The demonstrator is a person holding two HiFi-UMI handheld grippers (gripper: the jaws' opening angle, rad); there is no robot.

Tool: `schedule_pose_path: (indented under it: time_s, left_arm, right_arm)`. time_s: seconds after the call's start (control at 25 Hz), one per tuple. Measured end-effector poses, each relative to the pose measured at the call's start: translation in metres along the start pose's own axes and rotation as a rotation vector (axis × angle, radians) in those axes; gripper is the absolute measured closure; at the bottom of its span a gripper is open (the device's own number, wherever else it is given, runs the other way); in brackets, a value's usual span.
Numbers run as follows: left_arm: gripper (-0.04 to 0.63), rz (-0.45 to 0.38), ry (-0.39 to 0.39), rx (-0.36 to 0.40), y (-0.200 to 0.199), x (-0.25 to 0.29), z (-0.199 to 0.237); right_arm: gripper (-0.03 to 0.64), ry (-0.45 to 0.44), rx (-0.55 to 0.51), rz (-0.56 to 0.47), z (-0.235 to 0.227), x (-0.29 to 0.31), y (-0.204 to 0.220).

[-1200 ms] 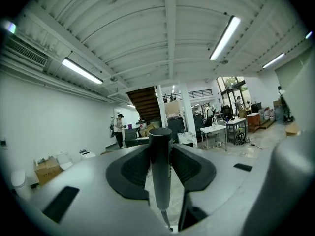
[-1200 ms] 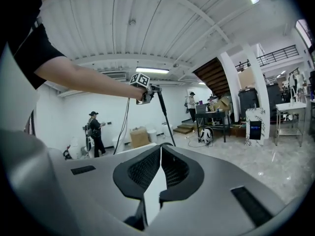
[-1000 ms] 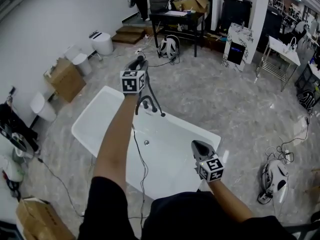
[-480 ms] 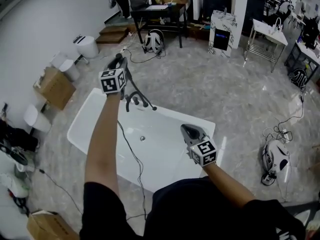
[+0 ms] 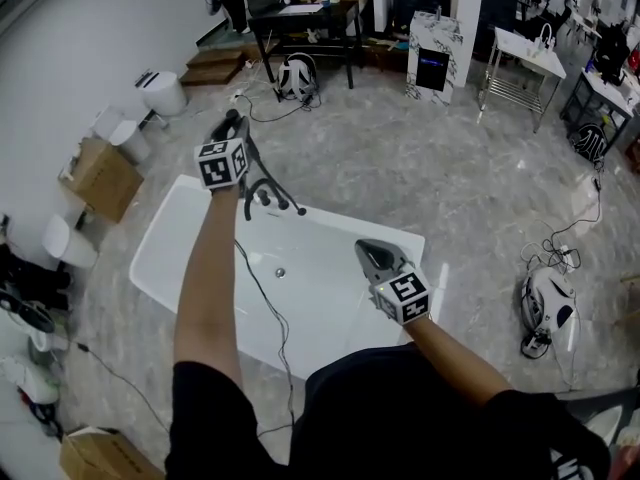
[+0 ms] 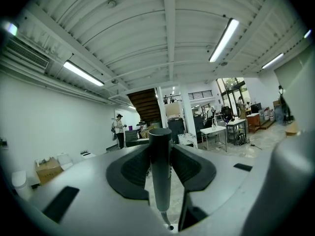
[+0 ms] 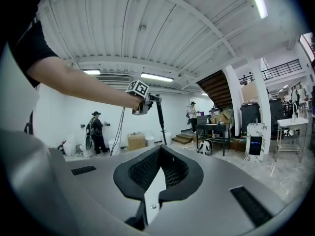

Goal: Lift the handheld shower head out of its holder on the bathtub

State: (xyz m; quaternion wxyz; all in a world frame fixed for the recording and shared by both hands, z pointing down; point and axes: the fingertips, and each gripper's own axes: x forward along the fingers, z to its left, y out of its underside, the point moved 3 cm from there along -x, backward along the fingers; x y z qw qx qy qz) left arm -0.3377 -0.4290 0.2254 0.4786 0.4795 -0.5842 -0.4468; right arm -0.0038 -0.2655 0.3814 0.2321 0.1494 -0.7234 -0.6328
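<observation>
Handheld shower head [image 6: 160, 171] stands upright in my left gripper [image 5: 233, 125], whose pads are clamped on either side of its dark round handle. A thin hose leaves the lower end. I have it at the far rim of the bathtub [image 5: 160, 253], just above the dark tap fitting [image 5: 272, 194] mounted there. From the head view I cannot tell whether its lower end is clear of that fitting. My left arm is stretched out nearly straight across the bathtub from the near side, forearm bare and marker cube facing up. The gripper points roughly level, away from me, past the far rim. In the right gripper view the shower head [image 7: 160, 114] hangs below that hand as a thin dark rod. Further right, my right arm is bent at the elbow and held close to me, over the near right corner of the bathtub. The right gripper [image 5: 366, 248] points level toward the far rim, its jaws closed together with nothing between them.
</observation>
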Motion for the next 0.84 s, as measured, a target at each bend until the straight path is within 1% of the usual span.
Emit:
schedule_pose_path:
  time_s: [0.24, 0.84]
  left_arm:
    - [0.466, 0.020, 0.032, 0.013, 0.011, 0.004, -0.013]
    - [0.468, 0.028, 0.003, 0.011, 0.011, 0.003, -0.003]
  right_arm:
    - [0.618, 0.017, 0.005, 0.000, -0.007, -0.001, -0.001]
    - [0.619, 0.012, 0.011, 0.008, -0.011, 0.003, 0.003]
